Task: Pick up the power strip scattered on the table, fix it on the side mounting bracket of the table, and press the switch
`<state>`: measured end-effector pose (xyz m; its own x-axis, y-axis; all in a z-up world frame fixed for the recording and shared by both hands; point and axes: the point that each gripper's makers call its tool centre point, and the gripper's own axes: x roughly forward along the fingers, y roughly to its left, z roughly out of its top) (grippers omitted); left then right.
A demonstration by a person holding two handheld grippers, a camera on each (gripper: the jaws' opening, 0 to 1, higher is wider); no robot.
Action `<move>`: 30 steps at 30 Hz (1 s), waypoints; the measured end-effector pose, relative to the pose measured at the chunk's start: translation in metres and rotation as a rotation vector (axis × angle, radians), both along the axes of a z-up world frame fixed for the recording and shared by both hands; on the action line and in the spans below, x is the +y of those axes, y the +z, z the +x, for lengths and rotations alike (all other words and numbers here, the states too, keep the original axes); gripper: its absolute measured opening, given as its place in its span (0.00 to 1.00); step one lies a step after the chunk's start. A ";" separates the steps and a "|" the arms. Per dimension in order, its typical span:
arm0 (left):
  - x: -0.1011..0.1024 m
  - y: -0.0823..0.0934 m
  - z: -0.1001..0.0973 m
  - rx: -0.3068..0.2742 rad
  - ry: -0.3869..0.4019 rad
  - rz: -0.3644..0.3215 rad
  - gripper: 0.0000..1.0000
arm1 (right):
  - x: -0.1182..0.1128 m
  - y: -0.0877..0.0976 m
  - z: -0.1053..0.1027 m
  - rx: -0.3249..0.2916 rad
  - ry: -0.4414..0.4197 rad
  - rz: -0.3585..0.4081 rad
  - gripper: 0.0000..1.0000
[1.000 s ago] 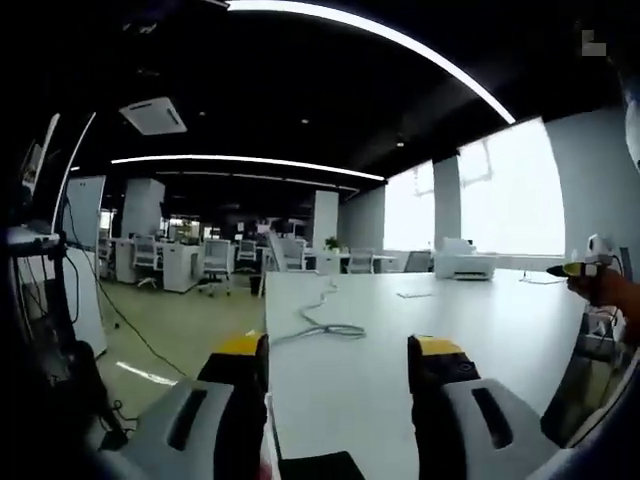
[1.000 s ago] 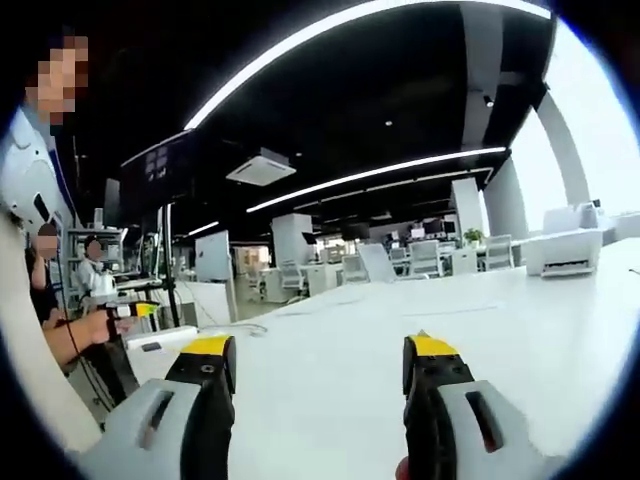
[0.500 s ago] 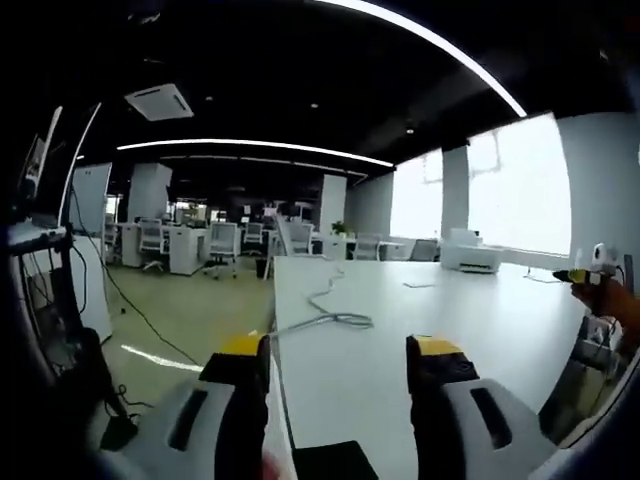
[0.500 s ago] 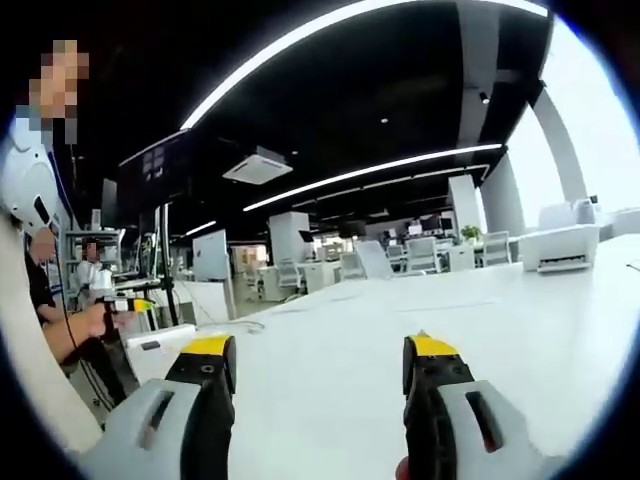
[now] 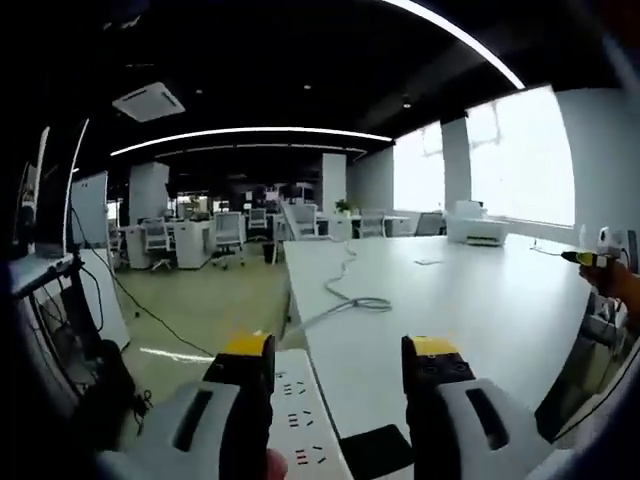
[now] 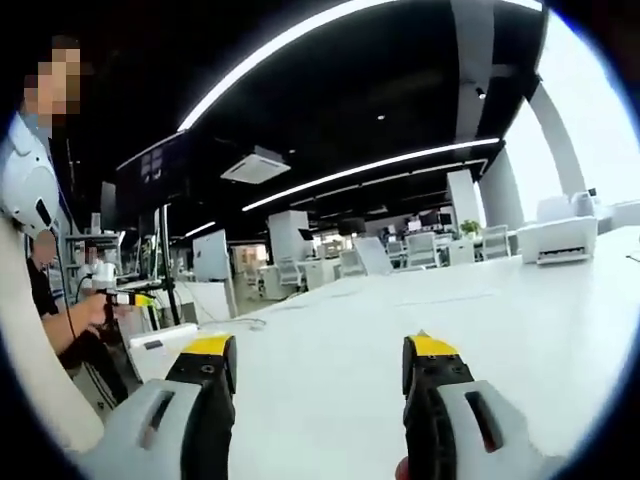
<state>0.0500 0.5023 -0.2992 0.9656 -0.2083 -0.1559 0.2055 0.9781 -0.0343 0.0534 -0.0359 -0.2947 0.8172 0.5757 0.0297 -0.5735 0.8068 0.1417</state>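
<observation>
A white power strip lies at the table's near left corner, its sockets facing up, partly behind my left jaw. My left gripper hangs open just above it, the yellow-tipped jaws wide apart with nothing between them. A black flat piece sits at the table edge beside the strip. My right gripper is open over the bare white table. In the right gripper view a white block, probably the strip, lies at the table's left end, below the left gripper held in a hand.
A loose grey cable coils across the table further on. A white printer stands at the far end, near bright windows. The right gripper and a hand show at the right edge. Office desks and chairs lie beyond the table.
The left gripper's view has dipped and moved toward the table corner, bringing the power strip and black piece into sight below the jaws. The right gripper's view has barely shifted.
</observation>
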 end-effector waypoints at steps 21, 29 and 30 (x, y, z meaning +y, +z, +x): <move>0.037 -0.032 -0.019 0.223 0.056 0.074 0.56 | 0.005 -0.008 0.000 0.021 0.009 -0.006 0.63; 0.040 -0.037 -0.029 0.297 0.007 0.112 0.56 | 0.005 -0.011 -0.001 0.029 0.010 -0.002 0.63; 0.040 -0.038 -0.031 0.308 0.002 0.107 0.56 | 0.005 -0.011 0.000 0.029 0.009 -0.002 0.63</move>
